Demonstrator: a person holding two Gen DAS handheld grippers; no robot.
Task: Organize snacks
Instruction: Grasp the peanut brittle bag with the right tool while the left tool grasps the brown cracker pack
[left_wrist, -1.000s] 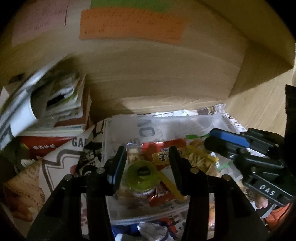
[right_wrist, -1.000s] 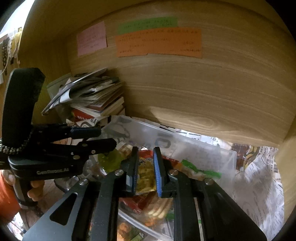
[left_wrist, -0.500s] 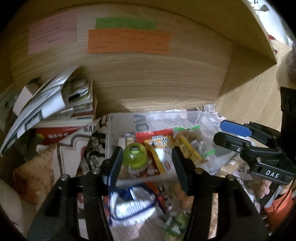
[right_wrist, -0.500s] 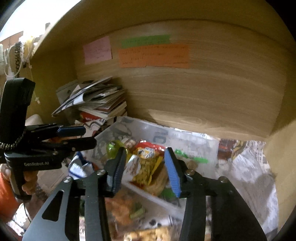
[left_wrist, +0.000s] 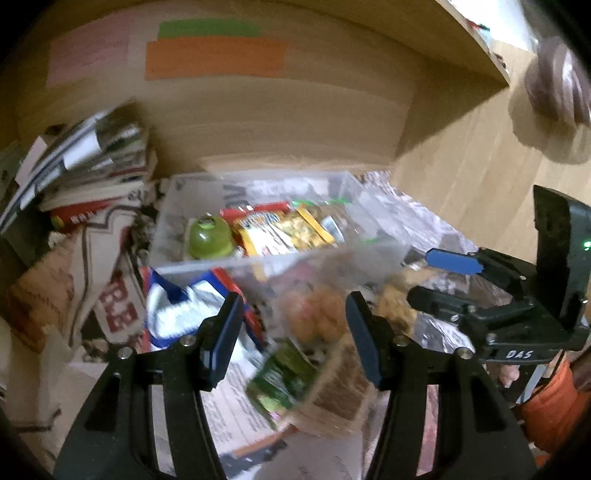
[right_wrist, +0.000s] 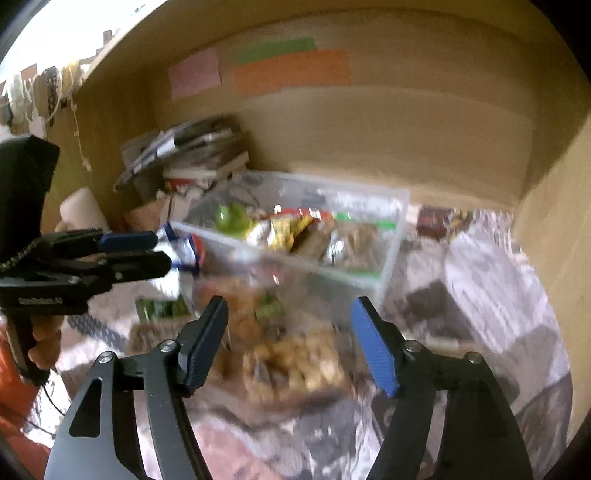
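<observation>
A clear plastic bin (left_wrist: 258, 264) (right_wrist: 310, 275) holds several snacks: a green round container (left_wrist: 209, 237) (right_wrist: 231, 218), a yellow packet (left_wrist: 273, 232) (right_wrist: 282, 230) and brownish bags. My left gripper (left_wrist: 291, 332) is open and empty, in front of the bin, above loose snacks: a blue and white bag (left_wrist: 181, 314), a clear bag of round orange pieces (left_wrist: 314, 317) and a green packet (left_wrist: 284, 376). My right gripper (right_wrist: 290, 341) is open and empty above a blurred bag of yellowish snacks (right_wrist: 295, 365). Each gripper shows in the other's view, the right (left_wrist: 436, 277) and the left (right_wrist: 147, 253).
Everything sits in a wooden alcove with pink, green and orange notes (left_wrist: 214, 59) on the back wall. A stack of books and magazines (left_wrist: 85, 166) lies at the left. Printed paper (right_wrist: 491, 288) covers the floor. The wooden side wall (right_wrist: 554, 221) is at the right.
Both grippers have pulled back from the bin and now hover over the loose snacks in front. The right gripper opened, leaving the yellow packet in the bin, then opened wider.
</observation>
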